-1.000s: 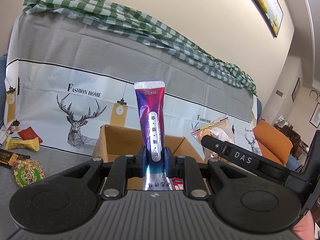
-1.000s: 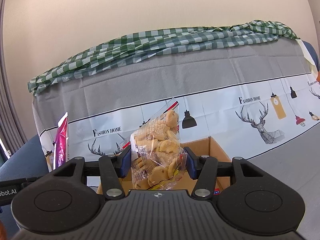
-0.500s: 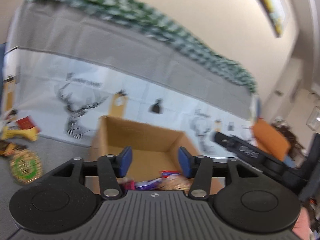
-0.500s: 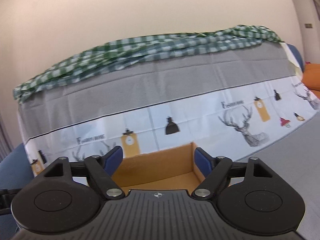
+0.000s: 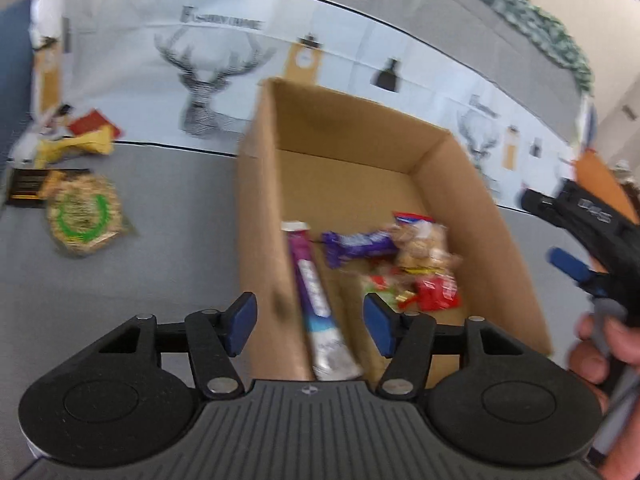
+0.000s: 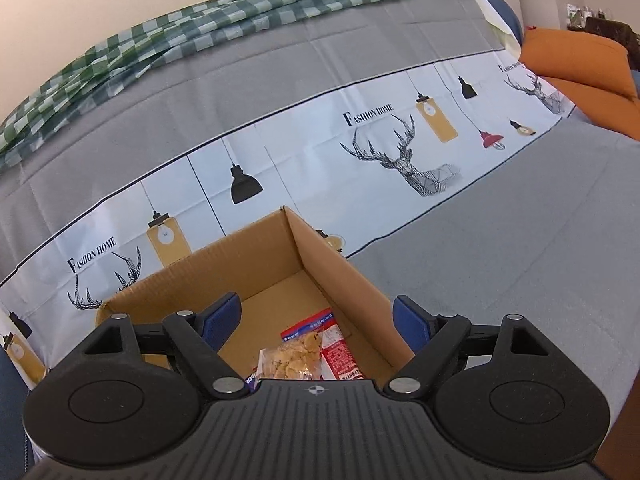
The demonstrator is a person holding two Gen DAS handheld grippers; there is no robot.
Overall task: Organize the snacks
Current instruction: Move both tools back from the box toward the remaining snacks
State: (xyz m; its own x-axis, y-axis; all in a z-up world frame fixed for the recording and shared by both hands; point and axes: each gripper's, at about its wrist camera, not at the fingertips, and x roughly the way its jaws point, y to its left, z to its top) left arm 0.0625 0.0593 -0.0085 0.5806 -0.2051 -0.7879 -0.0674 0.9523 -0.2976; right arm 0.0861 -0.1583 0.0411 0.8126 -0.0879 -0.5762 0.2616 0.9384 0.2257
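Both tools, left [image 5: 310,330] and right [image 6: 318,322], gape empty over our brown cardboard box [image 5: 256,184]; the round green-labelled snack pack [image 5: 82,216] lies at frame left, nearer the left tool.

matt brown cardboard box [image 5: 496,216]; glossy foil sachet [image 5: 316,292]; clear plastic cookie bag [image 6: 292,358]; grey woven cloth cover [image 6: 520,240].

I'm looking into a home living room: a covered sofa [image 6: 280,80] (deer-print cloth), an orange cushion [image 6: 580,60].
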